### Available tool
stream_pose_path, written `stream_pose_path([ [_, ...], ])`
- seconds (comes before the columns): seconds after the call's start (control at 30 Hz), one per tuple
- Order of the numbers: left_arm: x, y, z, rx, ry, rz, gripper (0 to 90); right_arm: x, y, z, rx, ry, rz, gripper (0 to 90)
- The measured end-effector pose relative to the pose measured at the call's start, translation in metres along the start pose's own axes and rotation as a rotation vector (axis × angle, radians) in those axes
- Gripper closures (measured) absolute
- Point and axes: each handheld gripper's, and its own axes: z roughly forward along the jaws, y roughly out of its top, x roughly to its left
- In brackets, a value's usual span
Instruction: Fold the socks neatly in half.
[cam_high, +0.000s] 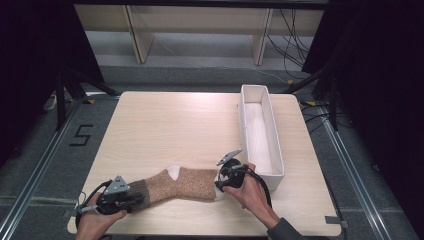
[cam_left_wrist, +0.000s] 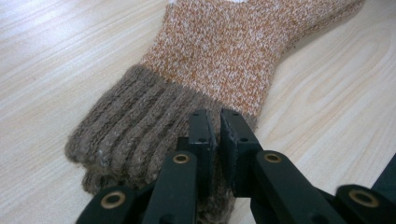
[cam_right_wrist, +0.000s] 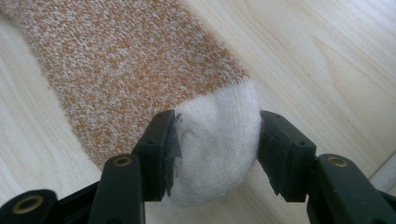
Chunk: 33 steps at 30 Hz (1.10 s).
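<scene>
Sock (cam_high: 181, 184): one, flat on table (cam_high: 165, 125); left gripper (cam_left_wrist: 217, 122) jaws pinch cuff; right gripper (cam_right_wrist: 215, 140) jaws apart around toe.

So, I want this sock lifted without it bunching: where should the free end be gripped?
Grip the sock at its white toe, coming in level from the box side along the sock's length. It lies flat and stretched out, and the toe already sits between the right hand-held gripper jaws.

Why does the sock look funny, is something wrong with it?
Nothing is torn or spilled. The sock lies flat, bent at the heel. The left gripper pinches its brown cuff, and the right gripper's jaws stand open around the white toe. The white bin sits straight.
</scene>
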Motion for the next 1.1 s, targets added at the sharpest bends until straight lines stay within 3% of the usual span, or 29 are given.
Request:
stream_pose_path([
  [0.1,0.0,0.0,0.0,0.004,0.004,0.007,83.1,0.0,-0.001,0.002,0.003,0.002,0.035,47.6],
  [0.17,0.001,-0.001,0.0,0.013,0.018,0.024,83.4,0.0,-0.002,0.004,-0.01,0.007,0.012,47.6],
  [0.27,0.002,-0.003,-0.002,0.018,0.015,0.016,83.9,0.001,-0.004,0.006,-0.006,0.035,0.065,47.6],
  [0.37,0.004,-0.009,-0.005,0.007,0.01,-0.007,84.4,0.002,-0.007,0.007,-0.017,0.074,0.07,47.4],
  [0.47,0.006,-0.014,-0.009,0.004,0.013,-0.02,84.6,0.003,-0.008,0.01,-0.015,0.106,0.109,44.6],
  [0.5,0.006,-0.015,-0.01,0.003,0.011,-0.019,84.6,0.004,-0.009,0.011,-0.014,0.122,0.141,44.3],
  [0.53,0.006,-0.016,-0.01,0.0,0.02,-0.021,84.6,0.002,-0.009,0.013,-0.031,0.137,0.133,44.2],
  [0.6,0.008,-0.016,-0.012,0.011,0.017,-0.013,84.6,0.003,-0.01,0.013,-0.027,0.141,0.164,44.0],
  [0.63,0.009,-0.017,-0.012,-0.001,0.016,-0.017,84.6,0.003,-0.01,0.014,-0.037,0.148,0.149,44.1],
  [0.7,0.009,-0.018,-0.012,-0.002,0.019,-0.026,84.6,0.007,-0.01,0.014,-0.025,0.148,0.165,44.3],
  [0.77,0.009,-0.018,-0.012,-0.001,0.02,-0.023,84.6,0.008,-0.01,0.015,-0.046,0.155,0.128,47.2],
  [0.8,0.008,-0.017,-0.012,0.012,0.025,-0.016,84.6,0.01,-0.01,0.014,-0.027,0.151,0.151,50.1],
  [0.87,0.007,-0.016,-0.012,0.019,0.026,-0.008,84.7,0.009,-0.011,0.015,-0.044,0.194,0.135,56.0],
  [0.93,0.007,-0.016,-0.011,0.016,0.028,-0.007,84.7,0.009,-0.012,0.015,-0.046,0.199,0.138,60.6],
  [1.0,0.007,-0.017,-0.011,0.008,0.025,-0.014,84.7,0.009,-0.012,0.015,-0.064,0.202,0.104,65.5],
  [1.03,0.007,-0.017,-0.011,0.011,0.027,-0.01,84.7,0.008,-0.012,0.017,-0.089,0.228,0.063,67.8],
  [1.07,0.007,-0.017,-0.012,0.018,0.033,-0.003,84.7,0.011,-0.012,0.016,-0.092,0.206,0.086,69.8],
  [1.1,0.007,-0.017,-0.011,0.015,0.033,-0.004,84.7,0.011,-0.012,0.016,-0.093,0.209,0.069,70.9],
])
